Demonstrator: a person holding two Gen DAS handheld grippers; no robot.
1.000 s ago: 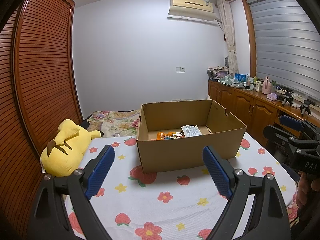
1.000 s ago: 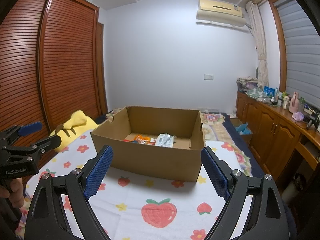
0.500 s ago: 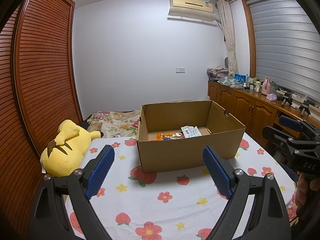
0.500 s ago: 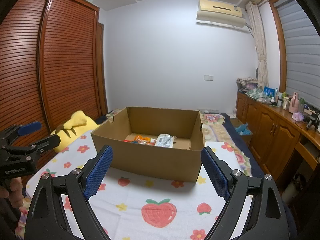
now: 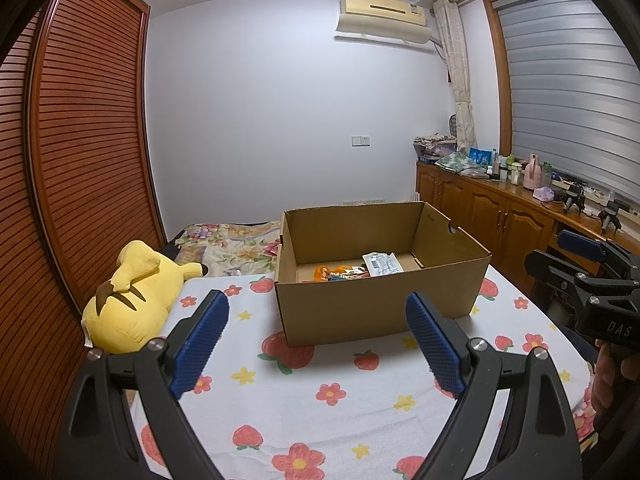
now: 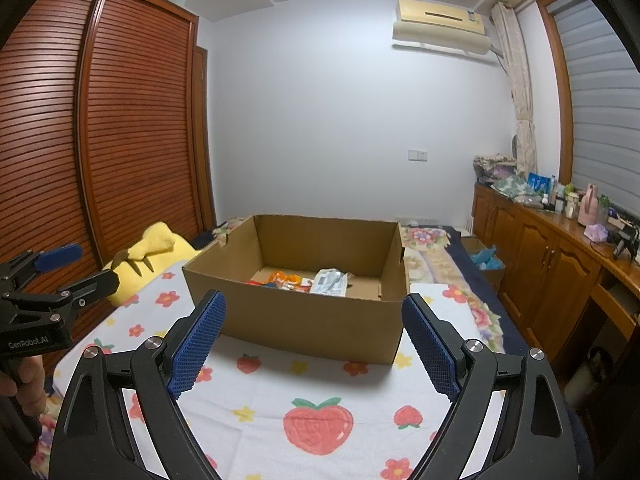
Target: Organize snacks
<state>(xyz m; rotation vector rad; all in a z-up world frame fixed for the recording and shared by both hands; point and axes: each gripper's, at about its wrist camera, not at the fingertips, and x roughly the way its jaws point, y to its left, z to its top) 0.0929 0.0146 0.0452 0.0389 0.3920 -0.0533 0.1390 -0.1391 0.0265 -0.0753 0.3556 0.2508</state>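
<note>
The left wrist view showed the left gripper (image 5: 316,336) held above the bed, its blue-padded jaws spread wide with nothing between them. Ahead of it an open cardboard box (image 5: 376,304) sat on a white bedsheet (image 5: 320,408) printed with strawberries and flowers. On the box floor lay an orange snack packet (image 5: 334,273) and, just beside it toward the right wall, a white snack packet (image 5: 382,263). A yellow plush toy (image 5: 132,300) lay on the sheet to the left of the box, near the slatted wooden wardrobe (image 5: 80,160). At the right edge the right gripper (image 5: 584,264) appeared, a hand (image 5: 612,376) around its grip below.

From the right wrist view, the right gripper (image 6: 314,334) likewise stood released, jaws wide and empty, pointing at the same box (image 6: 304,312), well short of it. The two packets (image 6: 308,280) rested inside, toward the far wall. The left gripper (image 6: 70,268) showed at the left edge in front of the plush toy (image 6: 160,252). A wooden cabinet (image 6: 540,264) cluttered with bottles ran along the right side under a shuttered window.
</note>
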